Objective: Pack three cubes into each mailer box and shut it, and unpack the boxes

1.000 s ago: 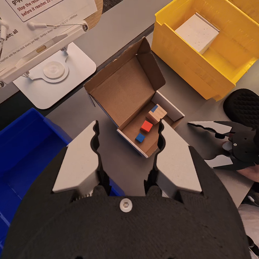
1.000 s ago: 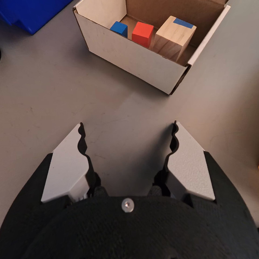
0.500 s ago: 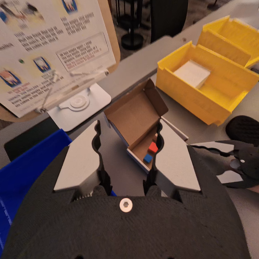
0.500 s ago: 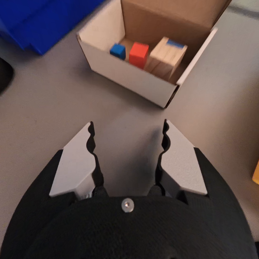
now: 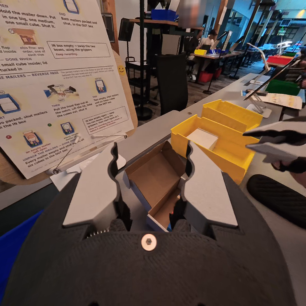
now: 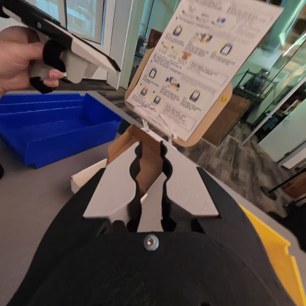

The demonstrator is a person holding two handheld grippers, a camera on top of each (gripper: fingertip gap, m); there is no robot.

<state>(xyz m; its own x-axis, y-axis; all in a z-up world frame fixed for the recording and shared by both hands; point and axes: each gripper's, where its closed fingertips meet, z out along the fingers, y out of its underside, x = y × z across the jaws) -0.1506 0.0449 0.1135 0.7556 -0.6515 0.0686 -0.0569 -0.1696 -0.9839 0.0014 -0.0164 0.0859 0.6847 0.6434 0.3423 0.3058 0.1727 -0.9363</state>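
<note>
On a grey table [image 5: 159,130] in an open workshop, the left gripper [image 5: 151,159] hovers tilted forward, jaws spread, the open mailer box [image 5: 155,178] just below its fingers. The right gripper [image 6: 150,157], jaws narrowly parted and empty, angles over that box.

Both wrist views near, sharing mailer box [image 5: 155,178]

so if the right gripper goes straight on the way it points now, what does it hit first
Most likely the raised brown lid of the open mailer box, which fills the gap between the right gripper jaws. Depth is unclear in this blurred view; the instruction sheet stands beyond it.
</note>
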